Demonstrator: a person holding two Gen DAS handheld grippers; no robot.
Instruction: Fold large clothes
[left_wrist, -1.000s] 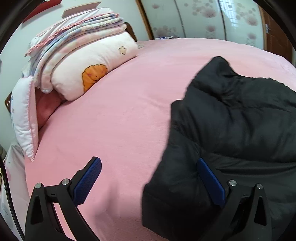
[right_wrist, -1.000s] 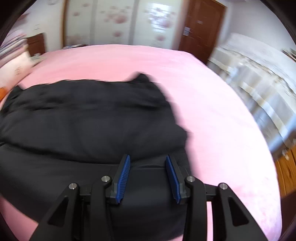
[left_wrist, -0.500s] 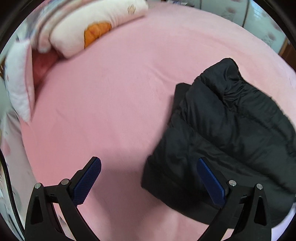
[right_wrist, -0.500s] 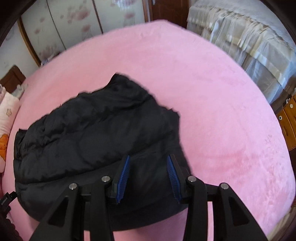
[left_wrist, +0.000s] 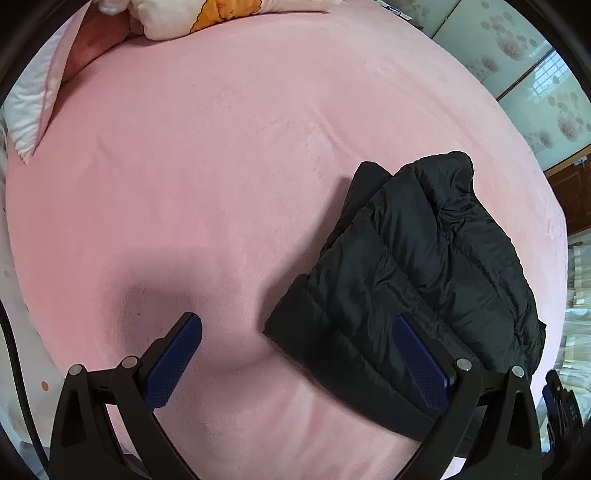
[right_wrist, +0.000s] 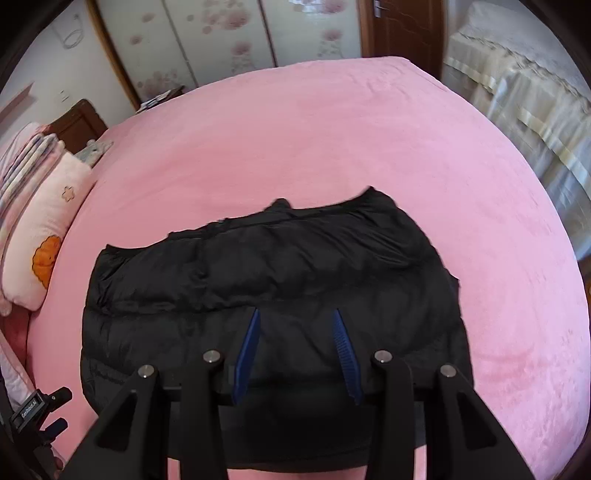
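A black quilted puffer jacket (right_wrist: 273, 295) lies folded into a compact bundle on the pink plush bed cover (right_wrist: 332, 147), toward the near edge of the bed. In the right wrist view it spreads as a broad dark block with its upper layer folded over the lower, and pink cover shows on both sides of it and beyond it.

The right gripper (right_wrist: 295, 343) hangs over the near part of the jacket, its blue-padded fingers (right_wrist: 248, 347) standing partly apart with nothing pinched between them (the fabric seems to lie below the tips, though the steep angle makes contact hard to judge).

The left gripper (left_wrist: 295, 354) points down at the bed with its fingers (left_wrist: 173, 358) spread wide and empty. One pad is over bare pink cover, the other over the near corner of the jacket (left_wrist: 417, 273).

At the head of the bed a white pillow with an orange cartoon print (right_wrist: 40, 240) lies beneath a stack of folded pastel bedding (right_wrist: 26, 155). Beyond the bed stand flower-patterned sliding wardrobe doors (right_wrist: 207, 40) and a brown wooden door (right_wrist: 402, 29).
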